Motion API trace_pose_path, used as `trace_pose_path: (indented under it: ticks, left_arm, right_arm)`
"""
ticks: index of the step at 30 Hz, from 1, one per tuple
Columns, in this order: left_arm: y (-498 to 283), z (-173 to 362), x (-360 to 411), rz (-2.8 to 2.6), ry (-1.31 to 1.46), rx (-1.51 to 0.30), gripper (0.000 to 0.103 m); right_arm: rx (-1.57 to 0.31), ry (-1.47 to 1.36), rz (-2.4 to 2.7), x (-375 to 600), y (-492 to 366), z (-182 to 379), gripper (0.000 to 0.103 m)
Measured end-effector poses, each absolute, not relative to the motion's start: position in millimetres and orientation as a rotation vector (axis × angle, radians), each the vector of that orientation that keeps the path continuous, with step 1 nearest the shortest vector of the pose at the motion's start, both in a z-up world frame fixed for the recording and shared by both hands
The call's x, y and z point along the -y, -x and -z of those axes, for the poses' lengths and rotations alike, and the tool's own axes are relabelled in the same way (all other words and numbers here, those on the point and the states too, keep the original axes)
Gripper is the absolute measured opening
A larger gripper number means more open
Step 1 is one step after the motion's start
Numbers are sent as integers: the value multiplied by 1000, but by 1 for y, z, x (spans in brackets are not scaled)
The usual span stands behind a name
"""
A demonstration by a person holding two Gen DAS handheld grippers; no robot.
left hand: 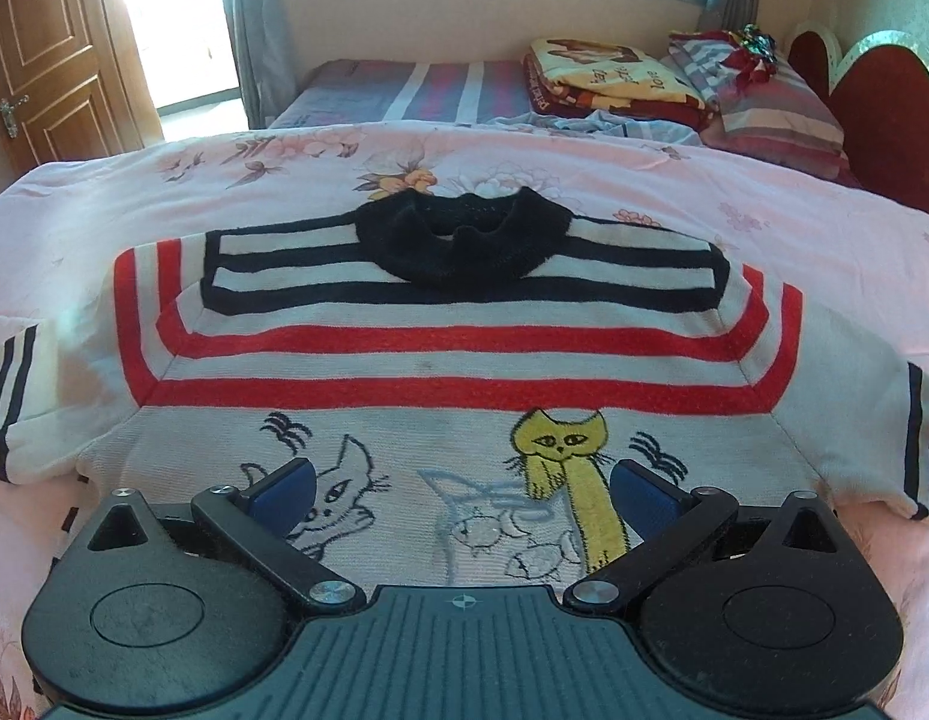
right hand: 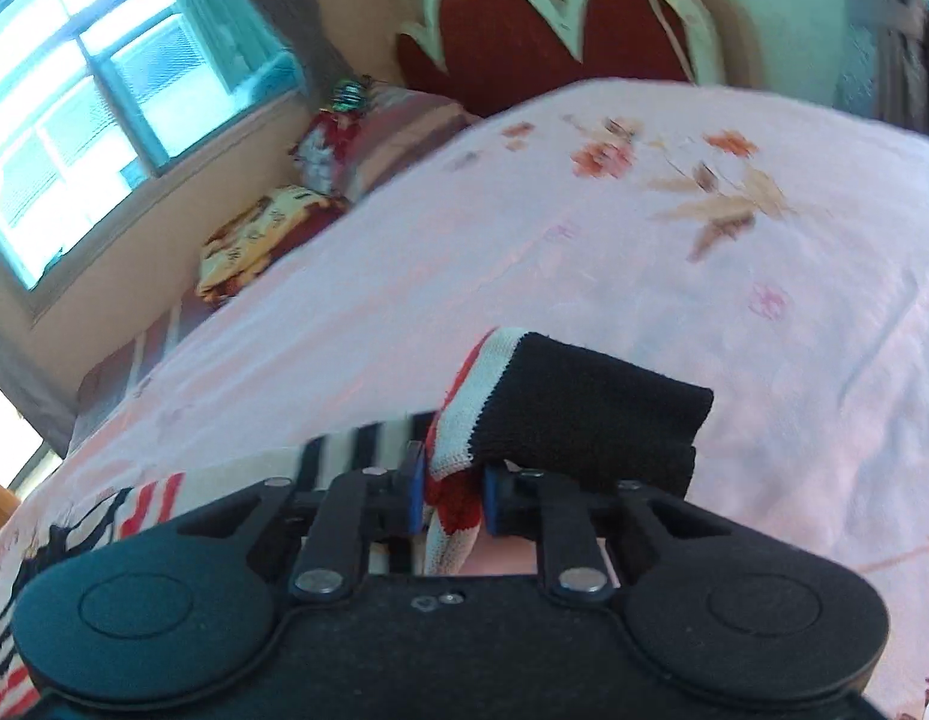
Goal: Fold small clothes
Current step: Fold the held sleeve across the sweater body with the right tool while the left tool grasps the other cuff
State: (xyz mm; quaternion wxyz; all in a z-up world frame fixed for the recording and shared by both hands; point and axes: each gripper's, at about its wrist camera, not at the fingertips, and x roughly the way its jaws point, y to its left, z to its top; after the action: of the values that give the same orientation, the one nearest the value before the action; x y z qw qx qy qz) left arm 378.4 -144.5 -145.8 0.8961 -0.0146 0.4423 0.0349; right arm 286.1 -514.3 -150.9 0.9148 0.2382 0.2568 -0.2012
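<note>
A small knit sweater (left hand: pixel 452 354) lies flat on the pink floral bedcover (left hand: pixel 164 192), black collar at the far end, red and black stripes across the chest, cat pictures on the front. My left gripper (left hand: pixel 462 483) hovers over the cat pictures with its blue pads wide apart and nothing between them. In the right wrist view my right gripper (right hand: pixel 452 489) is shut on the sweater's sleeve end (right hand: pixel 560 414), pinching the red and white knit just behind the black cuff, which sticks out beyond the fingers above the bedcover.
Folded blankets (left hand: pixel 614 81) and striped pillows (left hand: pixel 770 114) lie at the far side of the bed. A red headboard (left hand: pixel 872 102) stands at the right, a wooden door (left hand: pixel 44 54) at the left, a window (right hand: pixel 74 90) behind.
</note>
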Motion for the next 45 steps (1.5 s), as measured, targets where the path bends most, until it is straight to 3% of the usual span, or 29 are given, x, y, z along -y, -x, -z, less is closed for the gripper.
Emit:
trace_pose_path:
  ticks: [5,10,14,17,22,26,30,32,33,34,35,36,37,38,41,45]
  left_arm:
    - [-379,128,101,-131,106,-872,103]
    - [-377,122,64,-138,124,-855,103]
    - [-380,134,41,-85,232,-892,103]
    - [-387,151,38,-13,289,-943,103]
    - [-387,183,49,143,459,-1060,103]
    - [-384,207,57,184,593,-1128,103]
    - [-389,217,70,202,608,-1086,102]
    - [-393,220,74,217,624,-1051,80]
    - [-397,221,77,223,618,-1056,60]
    - [-399,222,79,231,620,-1054,47]
    - [-401,223,80,232,620,-1049,43]
    - [-400,222,81,228,610,-1042,32]
    - [-400,220,81,239,613,-1033,13]
    - [-400,218,79,254,623,-1028,8]
    - [-395,199,72,274,599,-950,8]
    - [-399,163,44,247,610,-824,8]
  right_arm:
    - [-503,-252,137,411,-320,113,18]
    - [-623,-175,-151,298,-356,130,19]
    - [-774,-131,-272,240,-377,164,30]
    - [-790,-105,-307,216,-368,170,59]
    - [-709,-75,-241,230,-330,145,59]
    - [-688,-118,-132,273,-299,138,66]
    - [-715,-152,-57,299,-278,145,67]
    - [-722,-147,-23,307,-278,153,67]
    - [-733,-138,-6,309,-278,156,66]
    - [-739,-140,11,312,-279,159,66]
    - [-743,-145,27,316,-280,162,66]
    - [-749,-140,41,317,-282,165,66]
    - [-758,-127,57,319,-286,169,66]
    - [-763,-115,71,320,-290,172,66]
    - [-774,-122,90,326,-302,180,64]
    - [-769,-150,99,329,-320,182,52]
